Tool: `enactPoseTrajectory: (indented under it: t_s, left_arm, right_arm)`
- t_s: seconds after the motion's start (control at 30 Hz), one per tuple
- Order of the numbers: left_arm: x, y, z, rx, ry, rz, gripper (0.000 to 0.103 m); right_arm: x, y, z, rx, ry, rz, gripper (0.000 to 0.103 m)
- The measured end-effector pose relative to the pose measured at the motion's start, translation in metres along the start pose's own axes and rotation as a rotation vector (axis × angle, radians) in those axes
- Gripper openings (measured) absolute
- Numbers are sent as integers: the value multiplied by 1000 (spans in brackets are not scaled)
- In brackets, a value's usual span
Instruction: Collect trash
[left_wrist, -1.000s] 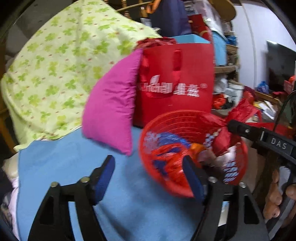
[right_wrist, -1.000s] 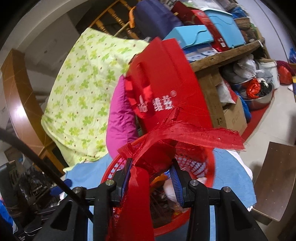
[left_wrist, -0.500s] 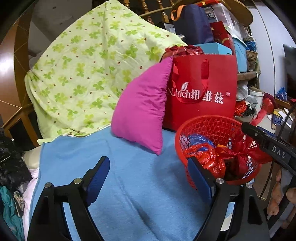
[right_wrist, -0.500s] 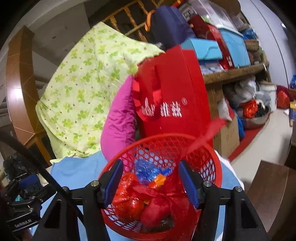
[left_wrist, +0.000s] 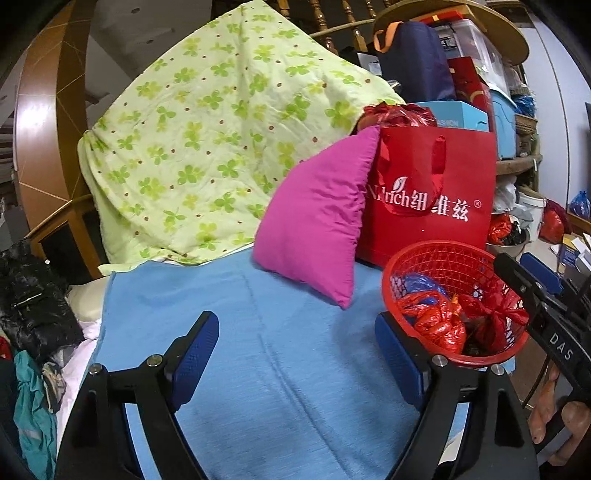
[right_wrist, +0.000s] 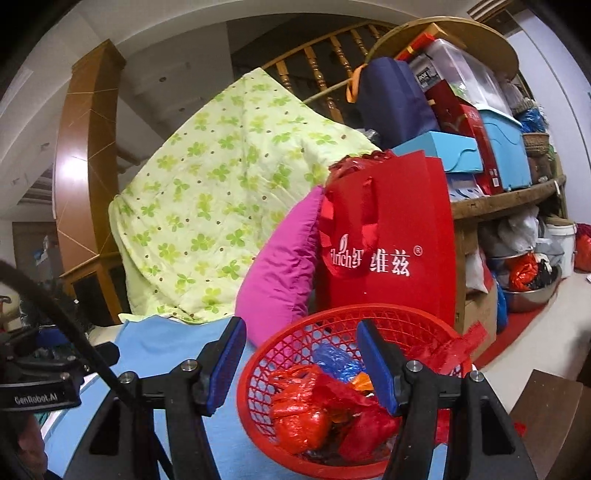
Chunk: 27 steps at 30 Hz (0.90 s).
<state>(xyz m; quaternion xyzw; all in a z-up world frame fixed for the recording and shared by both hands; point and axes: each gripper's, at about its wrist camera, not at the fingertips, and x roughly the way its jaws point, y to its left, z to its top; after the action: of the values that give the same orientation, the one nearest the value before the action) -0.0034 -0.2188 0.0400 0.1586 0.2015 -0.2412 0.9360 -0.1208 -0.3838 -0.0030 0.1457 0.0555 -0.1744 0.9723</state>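
- Since crumpled red and blue trash bags (right_wrist: 314, 402) already lie inside the red basket (right_wrist: 291, 343), collecting looks mostly done — no loose trash shows beside the basket.
- Left gripper (left_wrist: 295, 354) and right gripper (right_wrist: 301, 363) — both spread, holding nothing.

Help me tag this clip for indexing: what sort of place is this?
Most likely a cluttered room in a home, used partly for storage. A clover-print quilt and a pink pillow lie on a bed-like surface under a wooden stair railing, beside a shelf piled with boxes.
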Motion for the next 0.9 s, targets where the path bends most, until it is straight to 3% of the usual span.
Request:
enactPoseTrajectory:
  t_s: [0.2,0.3,0.53,0.9]
  left_arm:
    - [-6,17,-3,-25,7,36,88]
    - [-11,27,-5,-48,1,60,96]
    - [-20,48,-6,-74,-4,117,96]
    - [-41,58,-5,-88,-21,138,96]
  right_arm:
    - [-6,15,-9,-23,34,22,66]
    - [-14,24,-14,-14,53,44,66]
    - [-21,38,-17,27,116,77,66]
    - [-40,56,-3,-3,132,46,66]
